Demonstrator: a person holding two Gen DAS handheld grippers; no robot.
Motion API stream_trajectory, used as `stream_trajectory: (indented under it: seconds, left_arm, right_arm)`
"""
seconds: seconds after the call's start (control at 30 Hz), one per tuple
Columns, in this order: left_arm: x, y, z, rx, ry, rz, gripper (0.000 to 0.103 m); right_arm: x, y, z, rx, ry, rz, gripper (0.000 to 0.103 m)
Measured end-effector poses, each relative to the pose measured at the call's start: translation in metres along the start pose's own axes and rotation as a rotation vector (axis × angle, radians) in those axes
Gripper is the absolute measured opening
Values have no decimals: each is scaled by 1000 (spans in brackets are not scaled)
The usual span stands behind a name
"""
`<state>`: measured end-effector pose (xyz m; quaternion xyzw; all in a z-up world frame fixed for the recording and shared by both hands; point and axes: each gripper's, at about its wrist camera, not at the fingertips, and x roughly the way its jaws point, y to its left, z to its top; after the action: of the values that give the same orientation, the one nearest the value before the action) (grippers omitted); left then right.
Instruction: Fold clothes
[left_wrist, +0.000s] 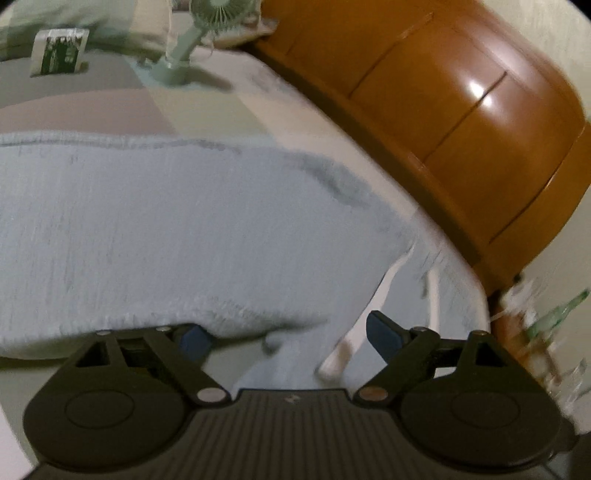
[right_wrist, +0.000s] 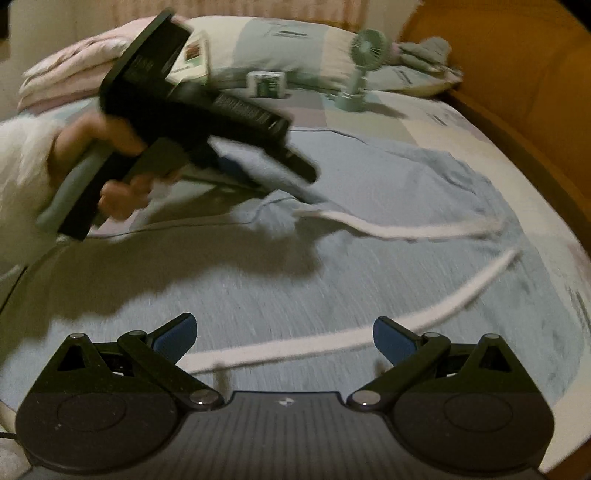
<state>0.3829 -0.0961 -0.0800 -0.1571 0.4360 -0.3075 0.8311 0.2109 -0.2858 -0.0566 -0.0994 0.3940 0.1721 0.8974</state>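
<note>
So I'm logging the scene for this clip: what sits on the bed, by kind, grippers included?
Light blue garment with white drawstrings: 1
Green desk fan: 1
Small box: 1
Pillow: 1
Pink folded bedding: 1
Grippers: 2, left gripper, right gripper
Total: 7

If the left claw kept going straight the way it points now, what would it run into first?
Most likely the light blue garment lying on the bed right ahead of the open left claw; depth is unclear through blur.
</note>
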Motion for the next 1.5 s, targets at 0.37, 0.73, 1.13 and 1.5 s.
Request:
stream_trajectory:
  seconds: [0.37,0.73,1.13,1.5]
  left_arm:
    - [-14,4,13,-30,-40,-102,87]
    - [-24,4,11,-28,-25,-160,87]
    - [-45,-20,-24,175,96,-161,88]
    - [16,-34,-14,279,113,-40,88]
  right_arm:
    - [47,18,39,-171,4,177,103]
    - [122,15,72,-145,32,269,103]
    - [18,-12,19,-60,35,177,103]
    - [-3,-62,-8,230,13,58,103]
